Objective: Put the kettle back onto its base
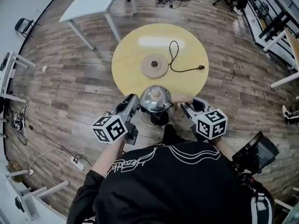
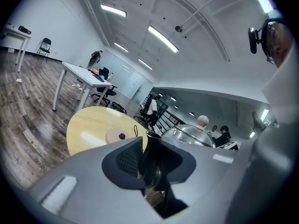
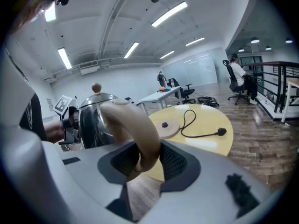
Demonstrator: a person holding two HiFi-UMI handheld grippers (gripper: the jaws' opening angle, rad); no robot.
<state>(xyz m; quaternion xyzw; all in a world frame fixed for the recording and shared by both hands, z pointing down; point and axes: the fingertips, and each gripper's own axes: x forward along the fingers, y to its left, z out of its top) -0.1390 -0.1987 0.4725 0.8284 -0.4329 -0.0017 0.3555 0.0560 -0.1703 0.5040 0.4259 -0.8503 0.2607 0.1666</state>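
A shiny steel kettle (image 1: 156, 101) with a round lid knob hangs at the near edge of the round yellow table (image 1: 135, 50), held from both sides. My left gripper (image 1: 135, 106) is shut on its dark spout (image 2: 150, 157); the lid dome (image 2: 189, 133) shows just beyond. My right gripper (image 1: 186, 107) is shut on the beige handle (image 3: 140, 129), with the kettle body (image 3: 93, 120) to its left. The flat round base (image 1: 154, 65) lies in the middle of the table, apart from the kettle. It also shows in the gripper views, base (image 2: 119, 136) and base (image 3: 166, 127).
A black cord (image 1: 175, 55) curls from the base to a plug (image 1: 201, 67) near the table's right edge. A white table (image 1: 93, 1) stands at the back left, office chairs and desks behind and to the right. A power strip (image 1: 77, 161) and cables lie on the wooden floor.
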